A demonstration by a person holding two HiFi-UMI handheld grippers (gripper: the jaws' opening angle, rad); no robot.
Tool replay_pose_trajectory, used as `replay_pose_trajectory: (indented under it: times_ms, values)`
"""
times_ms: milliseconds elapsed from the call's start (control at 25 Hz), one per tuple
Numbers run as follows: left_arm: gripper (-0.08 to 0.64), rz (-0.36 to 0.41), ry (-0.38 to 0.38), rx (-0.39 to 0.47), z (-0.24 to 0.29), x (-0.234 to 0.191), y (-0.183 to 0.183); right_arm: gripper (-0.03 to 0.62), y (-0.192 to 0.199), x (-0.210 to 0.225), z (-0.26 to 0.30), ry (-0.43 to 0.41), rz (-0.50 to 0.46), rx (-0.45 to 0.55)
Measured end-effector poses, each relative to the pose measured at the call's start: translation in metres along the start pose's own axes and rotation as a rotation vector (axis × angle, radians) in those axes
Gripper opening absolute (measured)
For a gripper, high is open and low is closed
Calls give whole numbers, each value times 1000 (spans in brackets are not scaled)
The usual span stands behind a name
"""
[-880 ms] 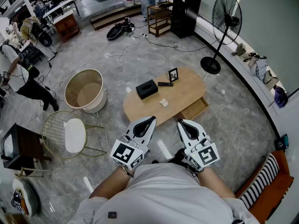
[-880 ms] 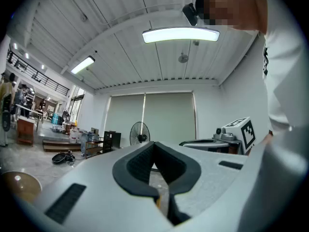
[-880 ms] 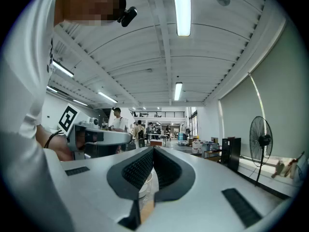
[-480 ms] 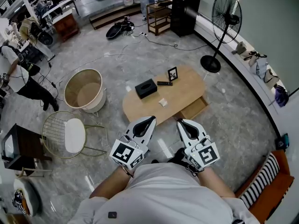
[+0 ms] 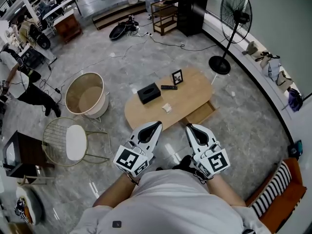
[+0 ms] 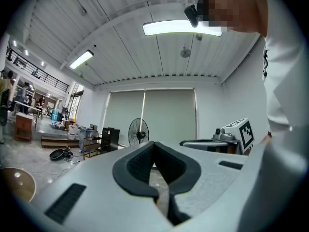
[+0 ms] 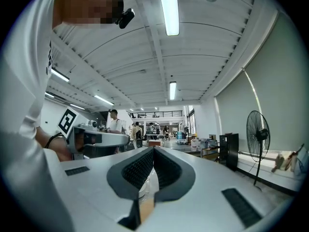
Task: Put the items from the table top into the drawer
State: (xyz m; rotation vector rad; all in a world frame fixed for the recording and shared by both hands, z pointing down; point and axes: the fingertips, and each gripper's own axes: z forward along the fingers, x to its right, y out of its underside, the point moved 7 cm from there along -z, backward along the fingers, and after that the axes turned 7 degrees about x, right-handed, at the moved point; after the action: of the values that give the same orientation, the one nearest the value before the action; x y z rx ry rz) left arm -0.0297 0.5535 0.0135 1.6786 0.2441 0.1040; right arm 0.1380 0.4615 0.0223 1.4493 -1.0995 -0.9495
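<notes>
An oval wooden table (image 5: 195,94) stands on the grey floor ahead of me. On it lie a black tissue box (image 5: 148,92), a black remote (image 5: 169,87), a small framed picture (image 5: 177,77) and a small white item (image 5: 166,108). Its drawer (image 5: 201,113) stands pulled out at the near right side. My left gripper (image 5: 155,126) and right gripper (image 5: 189,126) are held side by side close to my chest, well short of the table, both shut and holding nothing. In the left gripper view (image 6: 154,144) and right gripper view (image 7: 153,149) the jaw tips meet, pointing level across the room.
A round beige tub (image 5: 87,94) and a wire chair with a white seat (image 5: 75,141) stand left of the table. A standing fan (image 5: 236,13) is at the far right, an orange sofa with a striped cushion (image 5: 278,194) at the near right. A person (image 5: 19,82) bends at the left.
Both grippers keep their place before my chest. The table and room have slid slightly left and up in the head view.
</notes>
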Motion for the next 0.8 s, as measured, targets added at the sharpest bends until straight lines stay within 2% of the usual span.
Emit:
replay_pose_trajectory:
  times_ms: [520, 800]
  values:
    - [9, 2, 16, -19, 134, 17, 30, 23, 9, 135, -21, -4, 12, -11]
    - [9, -22, 3, -49, 173, 29, 49, 23, 25, 182, -29, -8, 51, -40]
